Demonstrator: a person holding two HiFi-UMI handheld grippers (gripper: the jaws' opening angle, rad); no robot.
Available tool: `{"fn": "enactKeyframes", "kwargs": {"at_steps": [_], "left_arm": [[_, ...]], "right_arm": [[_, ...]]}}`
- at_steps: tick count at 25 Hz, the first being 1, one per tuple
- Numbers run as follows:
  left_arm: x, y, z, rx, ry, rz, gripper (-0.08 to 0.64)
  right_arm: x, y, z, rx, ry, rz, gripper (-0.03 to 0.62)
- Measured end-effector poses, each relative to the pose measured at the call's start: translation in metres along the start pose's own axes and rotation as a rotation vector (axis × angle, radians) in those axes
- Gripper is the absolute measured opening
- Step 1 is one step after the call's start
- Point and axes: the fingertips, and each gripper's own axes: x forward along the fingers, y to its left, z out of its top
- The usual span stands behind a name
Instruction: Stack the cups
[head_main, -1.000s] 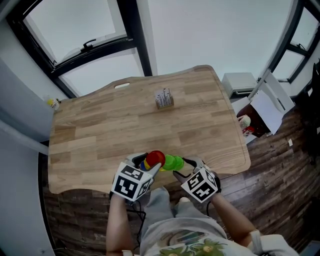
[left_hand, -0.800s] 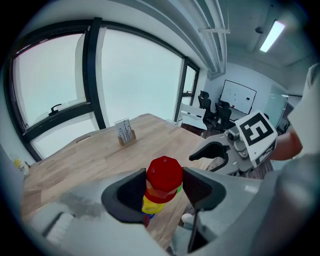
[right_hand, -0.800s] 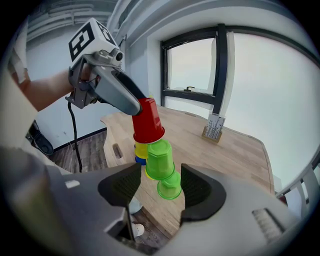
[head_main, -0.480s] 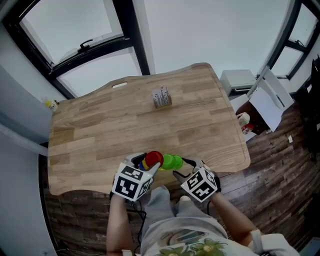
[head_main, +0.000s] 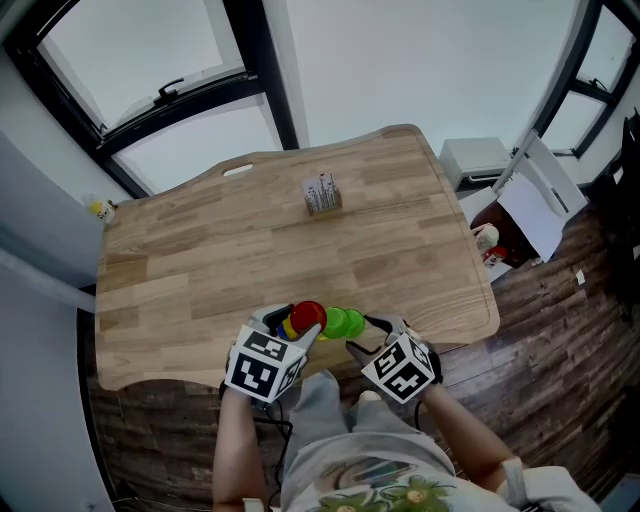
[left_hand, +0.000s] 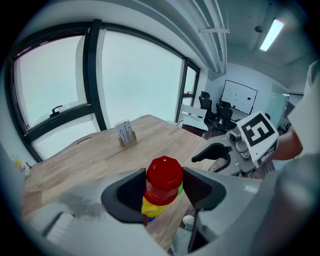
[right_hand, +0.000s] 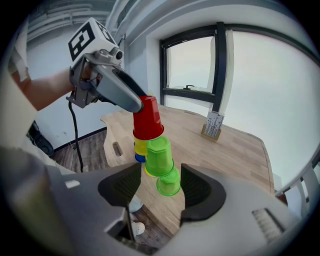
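Observation:
My left gripper (head_main: 296, 328) is shut on a nested stack with the red cup (head_main: 309, 316) (left_hand: 163, 179) outermost and yellow and blue cups under it. In the left gripper view the red cup fills the gap between the jaws. Two nested green cups (head_main: 344, 323) (right_hand: 161, 159) sit tilted between the jaws of my right gripper (head_main: 363, 336), which is shut on them. The green cups' closed end lies against the red stack (right_hand: 146, 119). Both sets hang over the near edge of the wooden table (head_main: 200, 260).
A small card holder (head_main: 322, 194) (right_hand: 213, 124) stands at the far middle of the table. A white box (head_main: 476, 160) and clutter lie on the floor to the right. Windows run behind the table. A small yellow bottle (head_main: 99, 208) sits on the sill at left.

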Motion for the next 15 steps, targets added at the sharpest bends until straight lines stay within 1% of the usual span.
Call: {"fn": "enactKeyframes", "kwargs": {"at_steps": [3,7,11,12,14,15], "left_arm": [[0.000,0.000,0.000,-0.002,-0.003,0.004,0.241],[0.000,0.000,0.002,-0.016,-0.021,-0.008,0.272],[-0.003,0.003,0.005,-0.041,-0.045,0.008,0.291],[-0.005,0.004,0.007,-0.050,-0.058,0.014,0.291],[-0.013,0.007,0.012,-0.072,-0.096,0.037,0.291],[-0.018,0.010,0.013,-0.085,-0.119,0.056,0.291]], "right_arm": [[-0.001,0.000,0.000,0.000,-0.003,0.000,0.252],[-0.001,0.000,-0.002,0.002,-0.003,-0.002,0.252],[-0.004,0.000,-0.001,0.007,-0.016,0.001,0.252],[-0.006,0.001,0.001,0.009,-0.030,0.005,0.252],[-0.012,0.002,0.008,0.019,-0.082,0.013,0.207],[-0.016,0.002,0.013,0.027,-0.114,0.014,0.201]]}}
